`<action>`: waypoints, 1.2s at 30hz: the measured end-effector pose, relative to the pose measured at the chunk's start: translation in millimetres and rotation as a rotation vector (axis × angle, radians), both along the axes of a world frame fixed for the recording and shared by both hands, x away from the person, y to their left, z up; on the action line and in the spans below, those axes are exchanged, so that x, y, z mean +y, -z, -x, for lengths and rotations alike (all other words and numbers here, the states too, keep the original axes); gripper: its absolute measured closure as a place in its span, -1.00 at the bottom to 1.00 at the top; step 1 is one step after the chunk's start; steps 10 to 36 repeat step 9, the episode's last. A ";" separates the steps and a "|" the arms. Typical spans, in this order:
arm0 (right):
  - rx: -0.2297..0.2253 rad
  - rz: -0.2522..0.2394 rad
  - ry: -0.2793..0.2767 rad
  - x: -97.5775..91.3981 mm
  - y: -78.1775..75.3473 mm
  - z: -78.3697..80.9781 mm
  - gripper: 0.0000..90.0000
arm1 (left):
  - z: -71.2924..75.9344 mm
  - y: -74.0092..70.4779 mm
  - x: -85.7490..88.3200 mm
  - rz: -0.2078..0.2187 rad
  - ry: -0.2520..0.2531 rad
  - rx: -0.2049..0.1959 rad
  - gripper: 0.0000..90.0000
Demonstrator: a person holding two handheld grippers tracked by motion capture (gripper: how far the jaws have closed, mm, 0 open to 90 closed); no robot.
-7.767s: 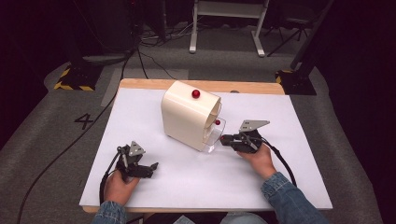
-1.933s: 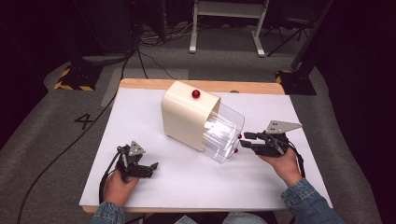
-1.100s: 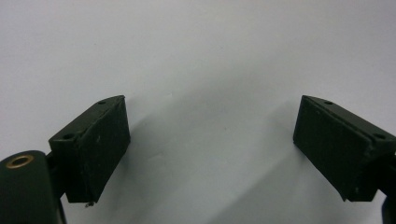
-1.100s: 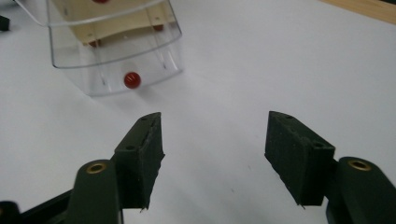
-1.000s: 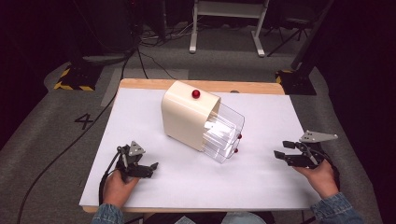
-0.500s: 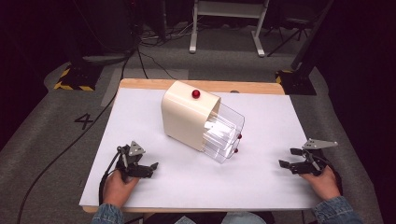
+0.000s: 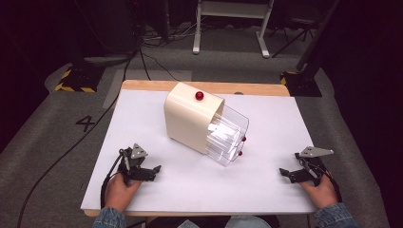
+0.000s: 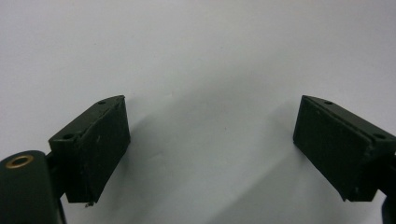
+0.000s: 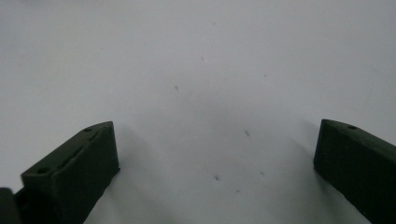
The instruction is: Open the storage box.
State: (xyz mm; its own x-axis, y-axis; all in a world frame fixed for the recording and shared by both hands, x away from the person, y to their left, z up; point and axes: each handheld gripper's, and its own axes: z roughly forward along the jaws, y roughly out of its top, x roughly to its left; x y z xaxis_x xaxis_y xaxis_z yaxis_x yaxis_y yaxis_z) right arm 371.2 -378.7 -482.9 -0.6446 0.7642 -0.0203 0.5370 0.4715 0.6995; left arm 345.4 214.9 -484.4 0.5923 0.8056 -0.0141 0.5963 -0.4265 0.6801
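A cream box [image 7: 187,121] with a red knob [image 7: 199,95] on top stands at the middle of the white table [image 7: 190,194]. Its clear drawer [image 7: 229,135] sticks out toward the right front and has small red knobs [image 7: 243,139] on its face. My left gripper [image 7: 153,172] rests at the front left, open, with bare tabletop between its jaws [image 8: 212,140]. My right gripper [image 7: 285,175] sits low at the front right, well away from the drawer. Its jaws have just been opening and stand wide, with nothing between them [image 9: 215,163].
The table's wooden far edge [image 7: 256,88] runs behind the box. On the grey floor beyond are cables [image 7: 142,52], a white stand [image 7: 228,28] and dark bases with yellow-black tape [image 7: 73,85]. A "4" [image 7: 86,123] is marked on the floor at the left.
The drawer was drawn out of the box by the right gripper, which then let go, moved to the front right, sank toward the table and opened its jaws. The left gripper stayed put.
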 end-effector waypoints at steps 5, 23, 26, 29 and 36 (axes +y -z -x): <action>0.002 0.000 0.000 -0.1 -0.1 -0.1 -1.00 | 0.1 0.1 -0.3 0.002 -0.002 0.000 -0.76; 0.002 0.000 -0.001 0.0 -0.2 -0.4 -1.00 | 0.1 0.0 -0.3 0.001 -0.002 0.001 -0.76; 0.002 0.000 -0.001 0.0 -0.2 -0.4 -1.00 | 0.1 0.0 -0.3 0.001 -0.002 0.001 -0.76; 0.002 0.000 -0.001 0.0 -0.2 -0.4 -1.00 | 0.1 0.0 -0.3 0.001 -0.002 0.001 -0.76; 0.002 0.000 -0.001 0.0 -0.2 -0.4 -1.00 | 0.1 0.0 -0.3 0.001 -0.002 0.001 -0.76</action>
